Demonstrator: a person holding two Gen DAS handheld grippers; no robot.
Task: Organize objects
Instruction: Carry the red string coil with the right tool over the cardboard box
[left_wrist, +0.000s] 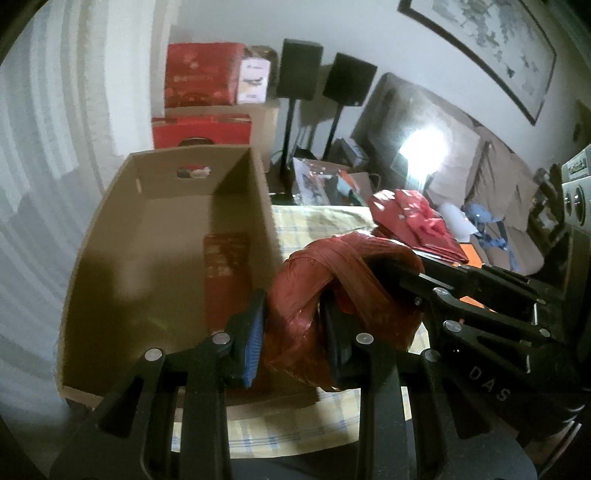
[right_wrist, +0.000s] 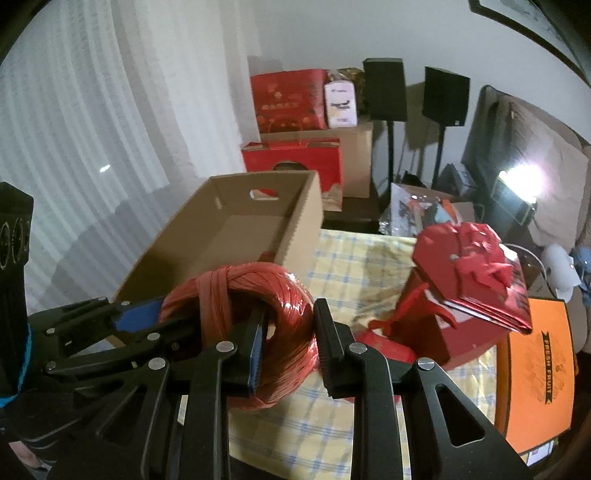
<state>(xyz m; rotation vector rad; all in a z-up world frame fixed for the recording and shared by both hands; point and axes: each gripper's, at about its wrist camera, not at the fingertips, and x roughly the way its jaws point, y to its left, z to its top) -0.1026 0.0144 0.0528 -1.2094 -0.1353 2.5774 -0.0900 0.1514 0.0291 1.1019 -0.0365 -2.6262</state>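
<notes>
framed picture cut off at top edge, red box label blurred

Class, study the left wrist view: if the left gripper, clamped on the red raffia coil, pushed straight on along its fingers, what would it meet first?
Probably the right wall of the cardboard box, carried there by the left gripper with its red raffia coil; depth is uncertain, so it may pass over the checked tablecloth.

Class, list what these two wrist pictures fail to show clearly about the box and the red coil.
- Left wrist view: the cardboard box near floor is hidden by the left gripper.
- Right wrist view: the box interior is hidden by its own wall and the red coil.
- Both views: the coil's underside is hidden.
</notes>
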